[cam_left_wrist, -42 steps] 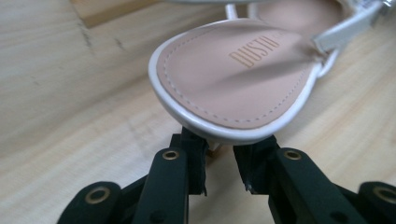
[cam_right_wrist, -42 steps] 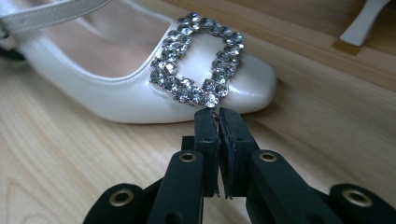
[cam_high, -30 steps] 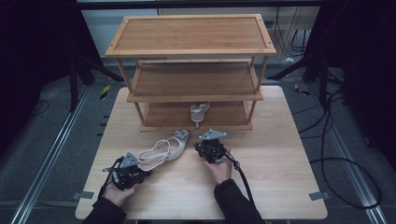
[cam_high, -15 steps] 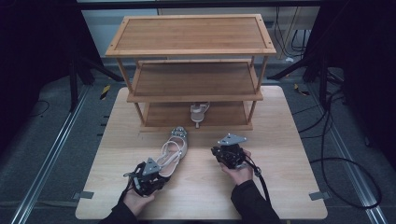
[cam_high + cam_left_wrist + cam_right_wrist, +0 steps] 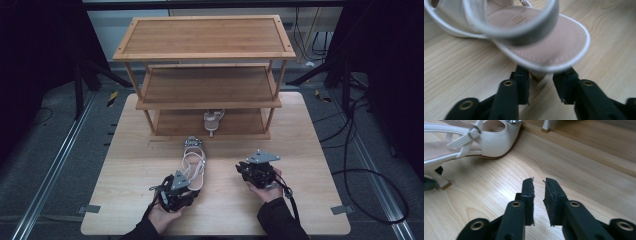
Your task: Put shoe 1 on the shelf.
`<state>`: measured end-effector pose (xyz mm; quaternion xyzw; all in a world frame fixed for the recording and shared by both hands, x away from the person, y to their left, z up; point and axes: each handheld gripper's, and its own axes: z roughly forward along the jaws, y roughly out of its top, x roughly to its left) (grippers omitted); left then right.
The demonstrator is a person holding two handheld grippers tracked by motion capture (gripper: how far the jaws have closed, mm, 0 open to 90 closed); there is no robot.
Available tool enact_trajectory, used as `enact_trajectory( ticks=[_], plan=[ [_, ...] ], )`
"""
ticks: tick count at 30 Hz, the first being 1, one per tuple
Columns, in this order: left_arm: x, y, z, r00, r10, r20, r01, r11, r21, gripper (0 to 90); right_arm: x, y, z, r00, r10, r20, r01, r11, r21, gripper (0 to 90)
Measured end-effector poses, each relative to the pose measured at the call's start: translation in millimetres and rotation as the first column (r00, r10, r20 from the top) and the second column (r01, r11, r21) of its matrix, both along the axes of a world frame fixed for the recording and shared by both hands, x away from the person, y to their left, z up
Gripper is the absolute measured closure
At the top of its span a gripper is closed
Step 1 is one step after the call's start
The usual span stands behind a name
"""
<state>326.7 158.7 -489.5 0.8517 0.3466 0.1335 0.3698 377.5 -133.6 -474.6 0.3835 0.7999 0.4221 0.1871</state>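
A white strappy sandal (image 5: 194, 162) lies on the wooden table, toe toward the shoe rack (image 5: 207, 100). My left gripper (image 5: 187, 187) sits at its heel end. In the left gripper view the sandal's sole (image 5: 544, 45) hangs over my left gripper (image 5: 540, 75). Its jaws have just been opening, and the thin heel (image 5: 537, 76) stands between them with gaps on both sides. My right gripper (image 5: 247, 167) is to the sandal's right. Its jaws (image 5: 539, 181) have just been opening and stand slightly apart, with nothing between them. The sandal (image 5: 491, 145) lies to their left.
A second white sandal (image 5: 213, 120) stands on the rack's bottom shelf (image 5: 240, 122), and its heel tip (image 5: 546, 126) shows in the right gripper view. The two upper shelves are bare. Bare tabletop (image 5: 310, 165) spreads to the right.
Both hands have moved right. The sandal has swung from a slant to point straight at the rack. The right gripper has drawn away from the sandal's toe.
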Motion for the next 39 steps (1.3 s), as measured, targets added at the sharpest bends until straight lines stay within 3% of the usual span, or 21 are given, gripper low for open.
enact_trajectory(
  ticks=[3,6,9,11,13,15,19,24,29,34,39],
  plan=[
    [-8.8,16.6,4.6,0.9999,0.009,-0.011,-0.009,0.9999,-0.009,60.6,-5.1,3.8,1.4,0.9999,0.010,0.009,-0.010,1.000,0.013,72.3],
    [-16.9,36.6,9.4,0.9991,0.042,0.010,-0.042,0.9991,-0.005,59.1,-11.7,7.9,3.3,0.9996,0.023,0.016,-0.023,0.999,0.027,71.3],
    [-15.8,64.1,14.5,0.9894,0.138,0.046,-0.137,0.9905,-0.009,57.2,-17.6,14.8,3.6,0.9992,0.038,0.015,-0.039,0.999,0.038,70.2],
    [-9.8,78.8,16.3,0.9780,0.202,0.054,-0.200,0.9793,-0.028,52.9,-22.1,23.1,2.7,0.9981,0.060,0.009,-0.061,0.997,0.045,69.5],
    [-3.4,94.3,18.3,0.9594,0.272,0.075,-0.269,0.9621,-0.043,52.5,-26.3,32.6,1.3,0.9964,0.085,0.005,-0.085,0.995,0.047,68.2],
    [1.3,107.3,19.2,0.9350,0.338,0.107,-0.333,0.9409,-0.061,49.1,-31.2,45.7,-0.3,0.9926,0.122,-0.003,-0.121,0.991,0.049,66.9],
    [5.9,122.2,18.9,0.9040,0.406,0.135,-0.400,0.9139,-0.071,43.3,-38.9,64.5,-3.6,0.9859,0.166,-0.021,-0.164,0.984,0.064,65.3],
    [10.0,132.9,17.9,0.8808,0.452,0.141,-0.445,0.8921,-0.076,41.3,-48.8,89.0,-18.1,0.9753,0.211,-0.066,-0.208,0.977,0.048,62.8],
    [12.0,136.8,16.5,0.8739,0.466,0.138,-0.459,0.8847,-0.080,41.4,-49.6,107.3,-25.7,0.9722,0.219,-0.082,-0.216,0.975,0.047,61.5],
    [12.5,137.3,15.9,0.8739,0.467,0.135,-0.460,0.8842,-0.079,41.7,-46.1,121.0,-30.5,0.9803,0.177,-0.087,-0.174,0.984,0.045,64.0],
    [12.9,137.8,15.6,0.8748,0.466,0.133,-0.459,0.8849,-0.078,41.9,-43.8,125.0,-33.5,0.9848,0.147,-0.093,-0.144,0.989,0.039,73.1]
  ],
)
